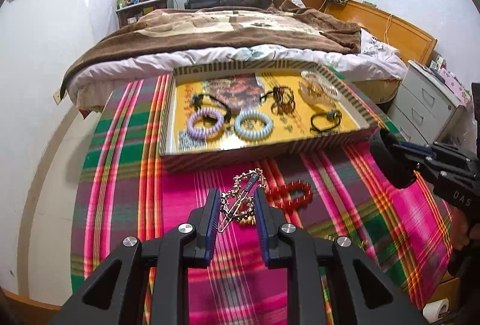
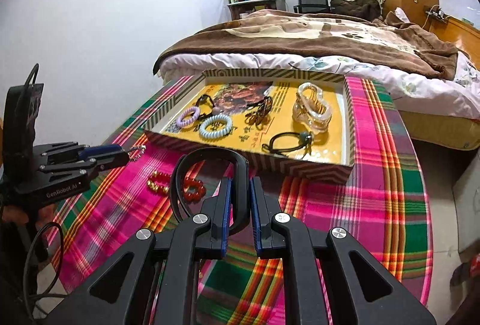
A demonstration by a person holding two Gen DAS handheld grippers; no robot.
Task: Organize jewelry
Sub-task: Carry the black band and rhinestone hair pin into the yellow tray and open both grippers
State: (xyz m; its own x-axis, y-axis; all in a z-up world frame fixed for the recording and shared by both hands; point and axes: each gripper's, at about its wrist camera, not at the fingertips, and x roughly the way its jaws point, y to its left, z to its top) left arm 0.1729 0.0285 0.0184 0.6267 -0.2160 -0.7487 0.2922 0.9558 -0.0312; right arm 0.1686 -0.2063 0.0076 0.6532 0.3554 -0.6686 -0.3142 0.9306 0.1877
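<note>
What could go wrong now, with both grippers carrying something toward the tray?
1. The gold chain hair clip dangles loosely from the left gripper; it could slip out or snag before reaching the striped cardboard tray.
2. The black plastic headband in the right gripper is wide; lowered in, it may sweep the clear plastic claw clip.
3. The red bead bracelet on the cloth could get knocked.

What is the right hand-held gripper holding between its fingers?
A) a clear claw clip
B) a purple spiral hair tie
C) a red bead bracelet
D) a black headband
D: the right hand-held gripper pinches the black headband, while the red bead bracelet lies on the cloth and the tray holds the other two.
</note>
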